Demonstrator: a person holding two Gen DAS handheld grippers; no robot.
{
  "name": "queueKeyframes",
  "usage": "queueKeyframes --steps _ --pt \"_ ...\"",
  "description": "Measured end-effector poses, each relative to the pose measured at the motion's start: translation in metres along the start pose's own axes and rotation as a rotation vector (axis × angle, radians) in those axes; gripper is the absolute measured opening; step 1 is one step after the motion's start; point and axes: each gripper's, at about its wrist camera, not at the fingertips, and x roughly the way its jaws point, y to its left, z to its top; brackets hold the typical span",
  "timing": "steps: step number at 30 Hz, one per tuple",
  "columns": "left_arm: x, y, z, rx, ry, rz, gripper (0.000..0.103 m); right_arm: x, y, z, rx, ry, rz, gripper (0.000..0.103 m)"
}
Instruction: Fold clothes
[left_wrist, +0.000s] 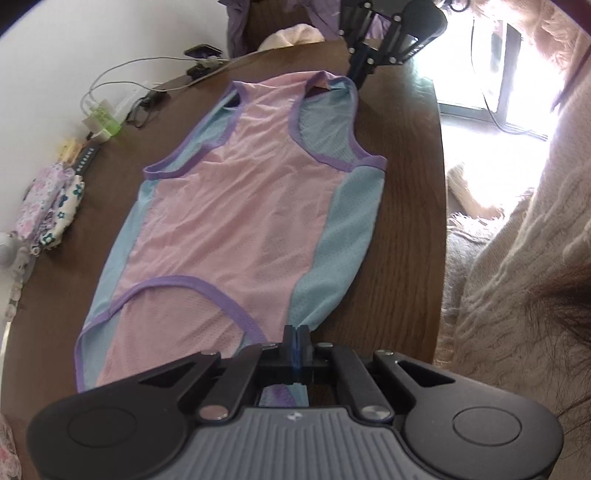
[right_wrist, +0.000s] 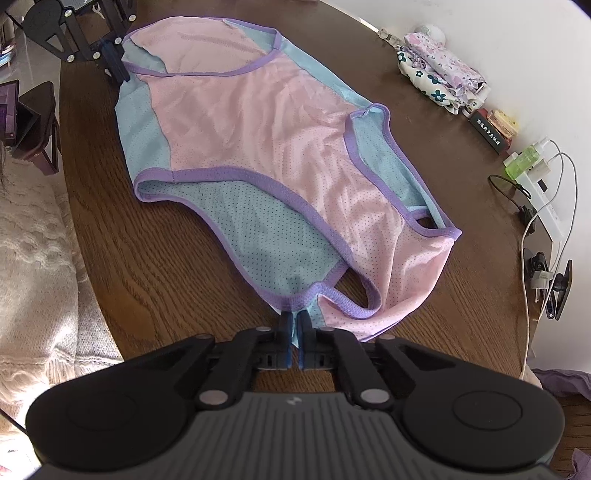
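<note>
Left gripper (left_wrist: 297, 330): black body w/ two round side lobes, each w/ a circular recess; grey ribbed panel in the centre w/ a small white logo. Black linkage arms w/ silver pivot screws run fwd to two narrow black fingers (left_wrist: 305, 334), blue pads on inner faces. Right gripper (right_wrist: 294, 321): same build, same grey ribbed panel + logo, silver screws, blue-lined fingers (right_wrist: 305, 325). From the opposite cam each gripper shows black struts w/ small silver bolts. Person wears a cream cable-knit sweater (left_wrist: 517, 266), fuzzy texture; dark hair strands at frame edge.
</note>
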Motion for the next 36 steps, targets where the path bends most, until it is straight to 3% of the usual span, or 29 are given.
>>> queueKeyframes --steps 3,8,13,18,19,24,25,27,28,32,34,36 --pt "-0.006 0.014 0.004 -0.001 0.003 0.049 0.0 -0.005 -0.005 0.004 -0.008 -0.016 -0.003 0.001" --pt "0.007 0.06 0.019 -0.037 0.018 0.163 0.0 -0.008 -0.05 0.026 0.022 -0.06 -0.037 0.001" --pt "0.04 0.088 0.024 -0.037 0.04 0.164 0.0 0.028 -0.082 0.043 0.043 0.0 -0.017 0.001" --pt "0.057 0.096 0.018 -0.057 0.048 0.156 0.0 0.049 -0.086 0.041 0.071 0.056 0.016 0.002" --pt "0.058 0.096 0.015 -0.072 0.046 0.159 0.004 0.051 -0.087 0.04 0.082 0.058 0.018 0.003" --pt "0.032 0.104 0.0 -0.213 -0.003 0.195 0.013 0.03 -0.104 0.034 0.215 -0.024 -0.021 0.022" --pt "0.023 0.104 -0.005 -0.257 -0.022 0.204 0.017 0.023 -0.109 0.031 0.258 -0.06 -0.03 0.029" --pt "0.007 0.102 -0.017 -0.351 -0.059 0.214 0.032 0.008 -0.118 0.026 0.35 -0.132 -0.04 0.034" --pt "0.0 0.101 -0.024 -0.401 -0.077 0.215 0.034 0.004 -0.119 0.023 0.393 -0.165 -0.033 0.036" --pt "-0.014 0.091 -0.049 -0.586 -0.13 0.176 0.031 0.004 -0.112 0.014 0.513 -0.223 0.008 0.036" --pt "-0.013 0.084 -0.059 -0.624 -0.135 0.162 0.006 0.013 -0.101 0.012 0.515 -0.208 0.0 0.03" --pt "-0.011 0.079 -0.067 -0.652 -0.133 0.149 0.006 0.02 -0.095 0.012 0.521 -0.206 0.015 0.026"
